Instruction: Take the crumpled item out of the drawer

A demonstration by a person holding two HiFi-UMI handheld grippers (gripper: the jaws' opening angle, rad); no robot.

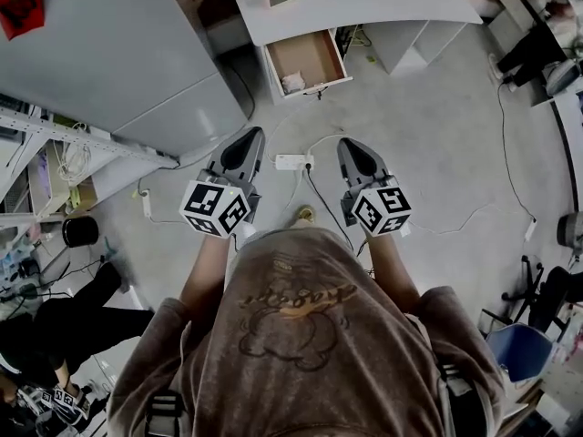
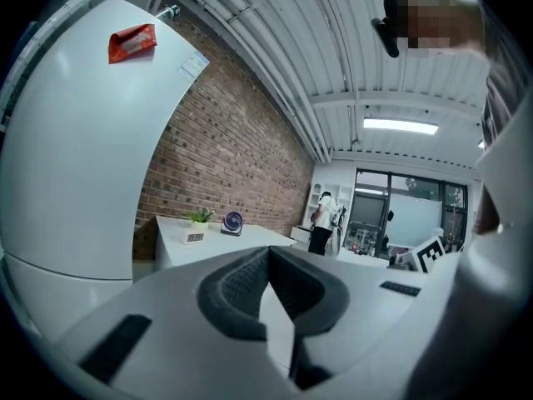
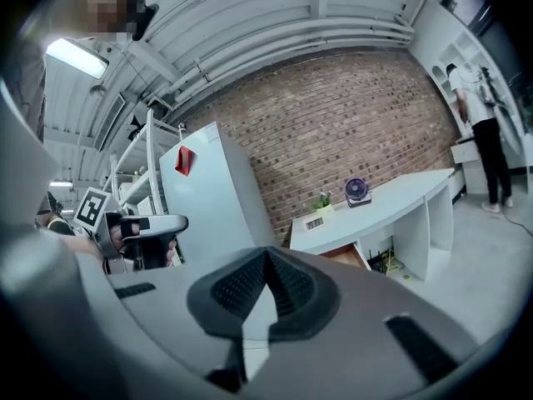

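- In the head view I am looking down into the open drawer (image 1: 307,57) under the white desk (image 1: 364,3). The crumpled item (image 1: 292,82) is lying pale in the drawer's front left corner, well apart from both grippers.
- The left gripper (image 1: 250,137) is keeping its jaws pressed together, with nothing between the pads.
- The right gripper (image 1: 350,146) is doing likewise, its pads meeting on nothing.
- The right gripper view is catching the drawer only from the side, so its inside is hidden there. It is showing a small fan (image 3: 356,190), a potted plant (image 3: 323,200) and a digital clock (image 3: 314,223) on the desk.
- The left gripper view is not showing the drawer at all.
- Only the gripper views are showing the brick wall (image 3: 333,132) and a person standing (image 3: 479,115) by the far shelves.
- A power strip (image 1: 293,162) and its cables (image 1: 319,194) are lying on the floor between me and the drawer, and a refrigerator (image 1: 100,53) is standing at the left.
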